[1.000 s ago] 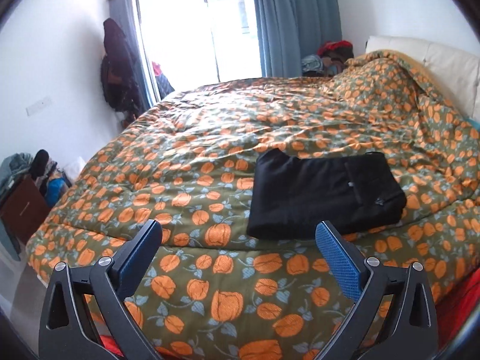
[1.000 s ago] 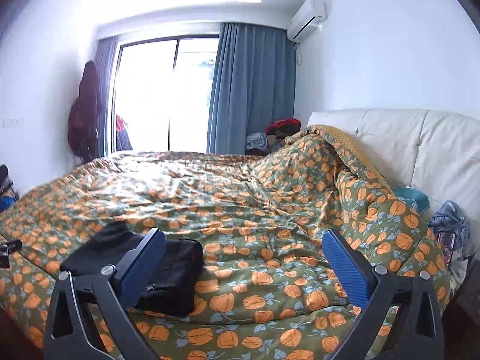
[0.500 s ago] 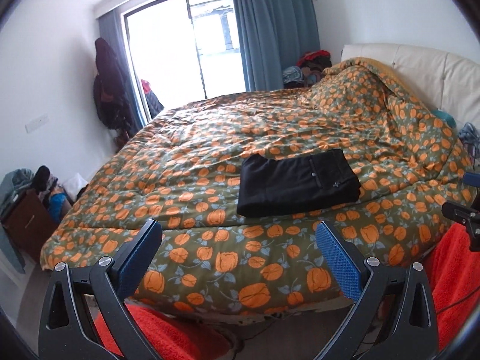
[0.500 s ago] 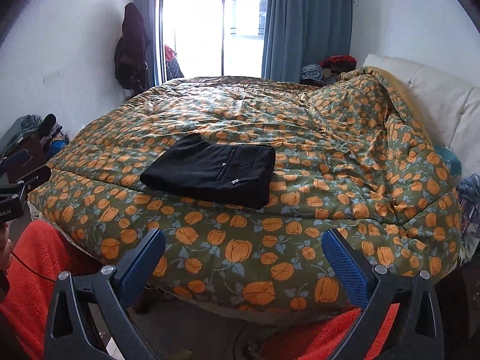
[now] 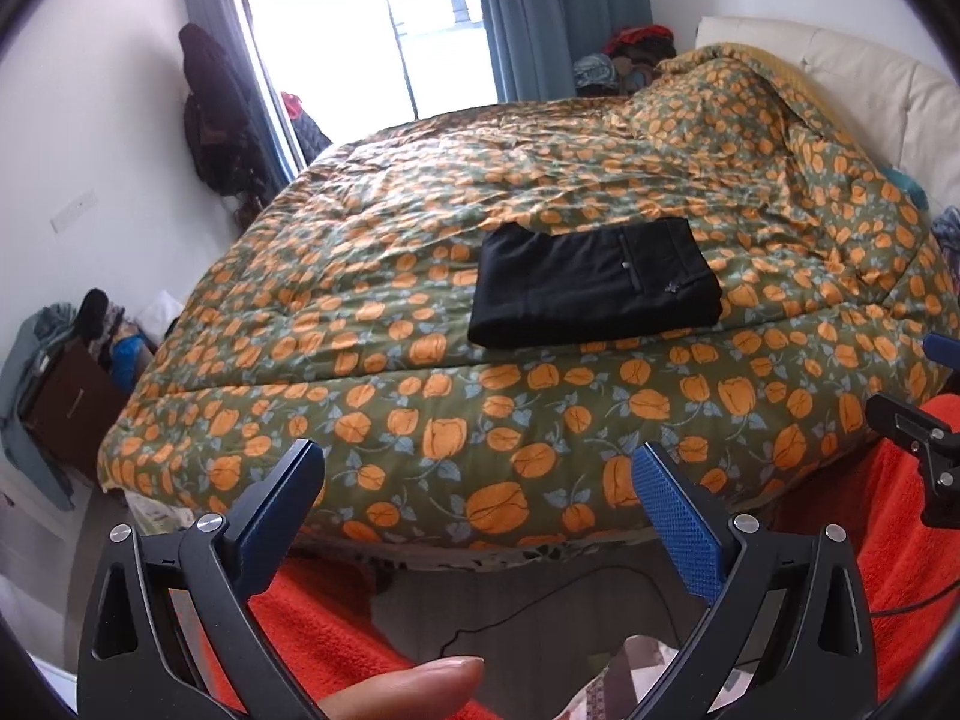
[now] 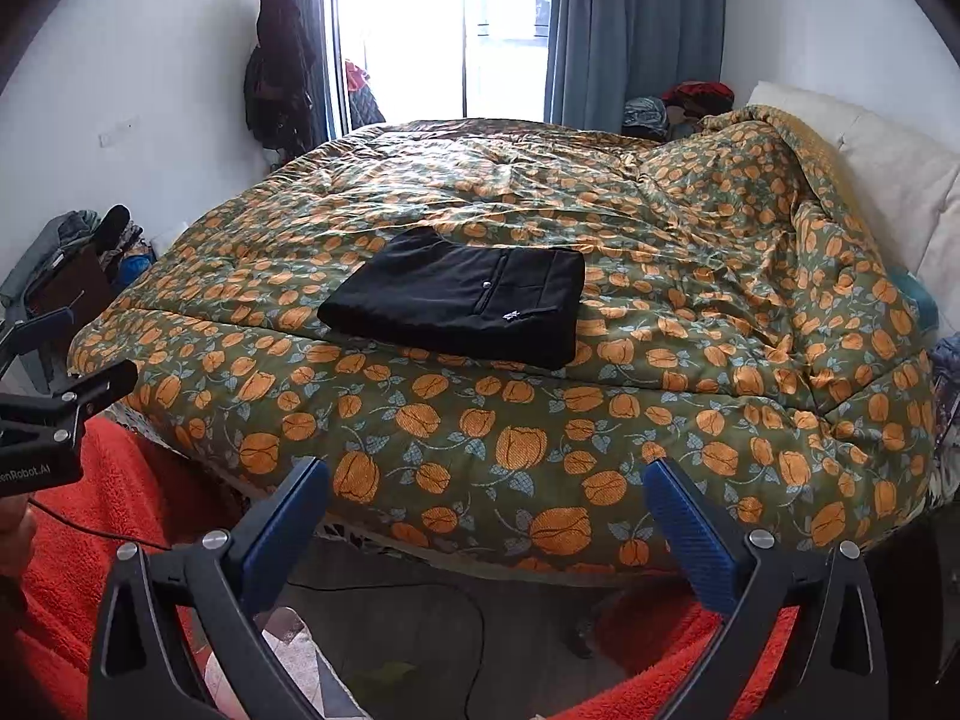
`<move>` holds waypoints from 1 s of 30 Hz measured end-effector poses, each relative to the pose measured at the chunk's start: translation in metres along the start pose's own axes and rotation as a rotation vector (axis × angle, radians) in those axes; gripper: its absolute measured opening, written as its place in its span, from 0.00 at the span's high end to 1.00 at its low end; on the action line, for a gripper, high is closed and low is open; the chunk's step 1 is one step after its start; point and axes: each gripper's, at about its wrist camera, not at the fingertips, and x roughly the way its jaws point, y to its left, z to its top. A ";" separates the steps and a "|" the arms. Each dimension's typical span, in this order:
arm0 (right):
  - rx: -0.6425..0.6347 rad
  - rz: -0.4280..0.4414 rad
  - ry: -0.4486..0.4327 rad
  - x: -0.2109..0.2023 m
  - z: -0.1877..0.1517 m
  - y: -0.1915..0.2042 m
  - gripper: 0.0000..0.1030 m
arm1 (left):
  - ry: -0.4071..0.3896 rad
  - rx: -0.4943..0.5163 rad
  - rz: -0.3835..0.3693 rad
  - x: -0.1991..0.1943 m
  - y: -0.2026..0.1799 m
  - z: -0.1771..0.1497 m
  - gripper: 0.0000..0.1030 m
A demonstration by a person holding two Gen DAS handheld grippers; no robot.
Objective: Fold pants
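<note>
The black pants [image 5: 591,285] lie folded into a flat rectangle on the orange-flowered quilt [image 5: 420,276], near the bed's front edge; they also show in the right wrist view [image 6: 462,294]. My left gripper [image 5: 477,477] is open and empty, held well back from the bed, off its edge. My right gripper [image 6: 486,495] is open and empty too, also back from the bed. Each gripper shows at the side of the other's view: the right one [image 5: 924,420] and the left one [image 6: 54,384].
The quilt is bunched up high at the right by the white headboard [image 6: 888,180]. Orange fabric [image 5: 336,618] lies below the grippers, with a black cable [image 6: 420,594] on the floor. A cluttered box and clothes [image 5: 66,360] stand at the left wall. A fingertip [image 5: 408,684] shows at the bottom.
Both grippers have drawn back and away from the bed, so the folded pants look smaller and the bed's front edge and floor have come into view. The pants have not moved.
</note>
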 end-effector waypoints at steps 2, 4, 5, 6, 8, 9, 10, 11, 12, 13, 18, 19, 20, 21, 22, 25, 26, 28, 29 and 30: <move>0.007 0.003 0.012 0.006 0.002 0.001 0.00 | 0.054 -0.029 -0.011 0.013 0.004 0.003 0.01; 0.000 -0.005 0.036 0.016 0.003 0.003 0.00 | 0.084 -0.050 -0.002 0.024 0.006 0.007 0.01; -0.008 -0.012 0.049 0.021 0.004 0.003 0.00 | 0.095 -0.054 0.006 0.029 0.006 0.008 0.01; -0.017 -0.018 0.061 0.027 0.005 0.003 0.00 | 0.106 -0.056 0.011 0.033 0.006 0.009 0.01; -0.025 -0.025 0.075 0.036 0.010 0.002 0.00 | 0.127 -0.060 0.024 0.041 0.006 0.011 0.01; -0.023 -0.027 0.076 0.039 0.013 0.001 0.00 | 0.139 -0.062 0.024 0.044 0.006 0.011 0.01; -0.022 -0.027 0.077 0.041 0.015 0.002 0.00 | 0.152 -0.061 0.022 0.048 0.006 0.011 0.01; -0.023 -0.026 0.077 0.043 0.018 0.002 0.00 | 0.160 -0.056 0.022 0.051 0.006 0.011 0.01; -0.024 -0.027 0.075 0.044 0.020 0.003 0.00 | 0.166 -0.047 0.027 0.054 0.005 0.010 0.01; -0.026 -0.030 0.073 0.046 0.022 0.004 0.00 | 0.170 -0.039 0.030 0.056 0.004 0.010 0.01; -0.039 -0.035 0.083 0.051 0.024 0.010 0.00 | 0.203 -0.033 -0.002 0.064 0.004 0.010 0.01; -0.043 -0.037 0.087 0.052 0.023 0.010 0.00 | 0.204 -0.029 -0.002 0.065 0.004 0.010 0.01; -0.044 -0.040 0.091 0.053 0.022 0.011 0.00 | 0.205 -0.025 -0.001 0.066 0.003 0.010 0.01; -0.045 -0.043 0.097 0.055 0.021 0.011 0.00 | 0.207 -0.022 -0.002 0.067 0.003 0.010 0.01; -0.046 -0.045 0.104 0.057 0.020 0.011 0.00 | 0.210 -0.020 -0.002 0.068 0.003 0.010 0.01; -0.045 -0.051 0.117 0.059 0.018 0.010 0.00 | 0.212 -0.018 0.000 0.070 0.002 0.010 0.01; -0.045 -0.051 0.117 0.059 0.018 0.010 0.00 | 0.212 -0.016 0.001 0.070 0.002 0.009 0.01; -0.049 -0.052 0.114 0.058 0.017 0.010 0.00 | 0.213 -0.013 0.002 0.070 0.001 0.008 0.01; -0.051 -0.053 0.113 0.058 0.018 0.011 0.00 | 0.214 -0.011 0.001 0.070 0.001 0.007 0.01; -0.054 -0.054 0.111 0.057 0.018 0.011 0.00 | 0.215 -0.008 0.000 0.070 0.000 0.007 0.01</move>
